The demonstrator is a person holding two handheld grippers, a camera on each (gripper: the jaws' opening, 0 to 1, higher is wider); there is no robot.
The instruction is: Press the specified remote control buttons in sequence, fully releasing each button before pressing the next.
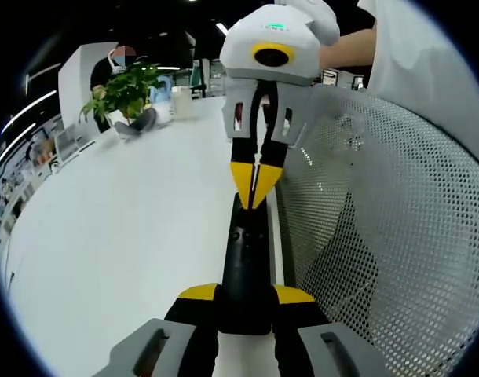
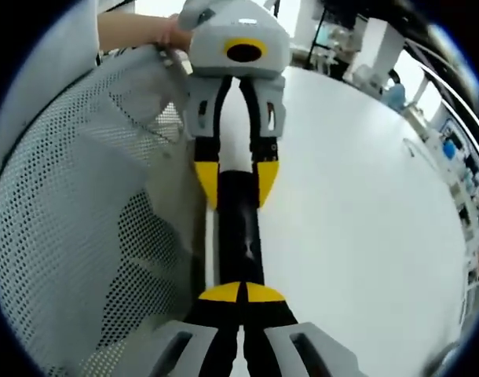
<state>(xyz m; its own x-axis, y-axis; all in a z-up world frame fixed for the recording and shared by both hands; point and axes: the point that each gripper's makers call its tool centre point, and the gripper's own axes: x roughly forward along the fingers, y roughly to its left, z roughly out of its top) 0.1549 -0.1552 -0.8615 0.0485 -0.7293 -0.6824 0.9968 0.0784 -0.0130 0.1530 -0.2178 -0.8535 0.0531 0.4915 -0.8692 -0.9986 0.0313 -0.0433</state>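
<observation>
Plant (image 1: 126,93): standing at the far edge of the tabletop (image 1: 114,236), well apart from the work; posing no risk.
Remote control (image 1: 246,271): lying on the tabletop along the foot of the mesh basket (image 1: 389,228), just beside its wall.
Left gripper (image 1: 245,297): clamping the near end of the remote between part-closed yellow tips, steadying it.
Right gripper (image 1: 256,182): meeting the far end of the remote with tips closed together and holding nothing; contact with a button appearing likely, not confirmable.
Risk, slip: pressing off-centre with the narrow joined tips, sliding onto a neighbouring key.
Risk, release: lifting too little between presses, merging two presses into one.
Risk, pivot: pressing hard at the free end, levering the remote up within the left grip.
Mesh basket wall (image 2: 82,181): crowding the remote's side; nudging it, shifting the remote.
</observation>
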